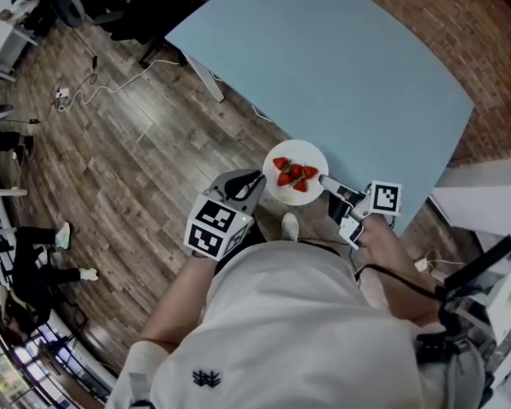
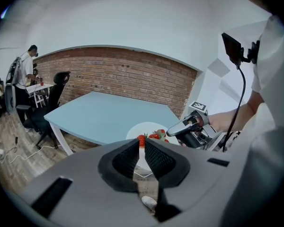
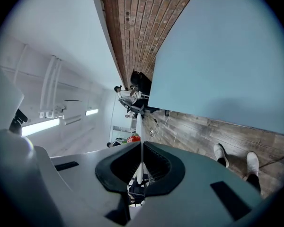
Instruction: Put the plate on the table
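Note:
A white plate (image 1: 295,173) carrying a few strawberries (image 1: 294,175) hangs over the near edge of the light blue table (image 1: 341,66). My left gripper (image 1: 257,182) is shut on the plate's left rim. On the opposite rim, my right gripper (image 1: 326,180) is shut too. In the left gripper view the plate (image 2: 143,128) runs out from between the jaws of the left gripper (image 2: 142,148), with the right gripper (image 2: 182,129) beyond it. The right gripper view shows the plate (image 3: 138,126) edge-on, pinched in the right gripper (image 3: 140,148), with a strawberry (image 3: 132,139) beside it.
A brick wall (image 1: 460,24) runs behind the table. Wooden floor (image 1: 119,160) lies to the left, with cables (image 1: 94,88) on it. An office chair (image 2: 49,103) and a person (image 2: 26,67) stand far off beyond the table's left end. My shoe (image 1: 289,226) is just under the plate.

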A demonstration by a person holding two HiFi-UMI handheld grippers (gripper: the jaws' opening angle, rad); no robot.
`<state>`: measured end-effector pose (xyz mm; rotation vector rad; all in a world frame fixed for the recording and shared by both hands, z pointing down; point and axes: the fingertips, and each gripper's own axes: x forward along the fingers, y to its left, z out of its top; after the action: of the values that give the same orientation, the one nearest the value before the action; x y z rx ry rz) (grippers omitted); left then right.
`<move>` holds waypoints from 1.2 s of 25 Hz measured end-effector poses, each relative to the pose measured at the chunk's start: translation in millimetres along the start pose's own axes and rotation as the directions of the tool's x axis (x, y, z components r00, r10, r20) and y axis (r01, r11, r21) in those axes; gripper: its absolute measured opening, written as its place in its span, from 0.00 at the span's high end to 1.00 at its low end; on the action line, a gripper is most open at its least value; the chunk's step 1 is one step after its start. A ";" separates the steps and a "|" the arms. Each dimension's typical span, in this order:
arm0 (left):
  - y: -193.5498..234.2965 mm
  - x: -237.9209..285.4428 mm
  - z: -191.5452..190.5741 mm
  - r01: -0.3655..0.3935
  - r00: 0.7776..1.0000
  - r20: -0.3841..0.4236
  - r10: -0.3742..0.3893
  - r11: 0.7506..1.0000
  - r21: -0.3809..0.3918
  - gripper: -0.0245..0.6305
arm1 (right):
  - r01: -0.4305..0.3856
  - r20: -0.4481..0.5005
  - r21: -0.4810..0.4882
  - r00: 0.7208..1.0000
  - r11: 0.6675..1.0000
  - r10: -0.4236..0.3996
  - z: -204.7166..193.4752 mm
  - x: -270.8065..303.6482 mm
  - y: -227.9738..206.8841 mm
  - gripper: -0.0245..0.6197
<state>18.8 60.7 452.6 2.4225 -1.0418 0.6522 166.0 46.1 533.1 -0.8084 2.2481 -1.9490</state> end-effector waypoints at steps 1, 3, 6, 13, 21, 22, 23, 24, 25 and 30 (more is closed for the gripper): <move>7.9 0.6 2.5 0.010 1.000 0.000 -0.010 1.000 0.008 0.91 | -0.006 0.007 -0.008 1.000 1.000 0.006 5.8 8.3 3.9 0.93; 25.5 2.8 9.0 0.034 0.999 0.005 -0.034 0.999 0.018 0.91 | -0.014 0.030 -0.011 0.999 1.000 0.015 18.8 24.8 11.4 0.93; 55.4 7.0 22.2 0.069 0.997 0.012 -0.070 0.997 0.041 0.91 | 0.013 0.068 -0.003 0.998 1.000 -0.013 38.0 47.5 17.2 0.93; 126.6 12.4 55.0 0.127 0.992 -0.025 -0.125 0.980 0.152 0.91 | 0.009 0.181 0.064 0.983 0.998 -0.020 83.7 100.8 33.6 0.93; 166.4 19.4 57.6 0.175 0.984 -0.039 -0.172 0.974 0.142 0.91 | 0.027 0.259 0.102 0.964 0.994 -0.053 120.7 137.8 21.1 0.93; 167.5 23.7 57.8 0.183 0.983 -0.042 -0.179 0.974 0.136 0.91 | 0.029 0.265 0.106 0.963 0.994 -0.056 127.3 139.0 18.6 0.93; 169.2 28.6 58.8 0.189 0.982 -0.047 -0.185 0.973 0.132 0.91 | 0.032 0.272 0.114 0.960 0.993 -0.062 135.2 139.7 15.3 0.93; 172.1 33.9 61.7 0.192 0.981 -0.051 -0.187 0.973 0.128 0.91 | 0.034 0.280 0.124 0.957 0.992 -0.068 145.0 140.7 11.6 0.93; 175.9 39.4 67.4 0.193 0.981 -0.055 -0.187 0.973 0.127 0.91 | 0.034 0.288 0.134 0.955 0.990 -0.072 157.4 142.5 8.7 0.93; 195.3 74.0 116.9 0.183 0.982 -0.070 -0.175 0.977 0.113 0.91 | 0.018 0.308 0.159 0.949 0.987 -0.067 242.7 152.4 -3.3 0.93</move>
<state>-53.9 -166.9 438.4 2.5449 -0.7694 0.7374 126.7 -237.7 531.8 -1.0661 1.8901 -1.8302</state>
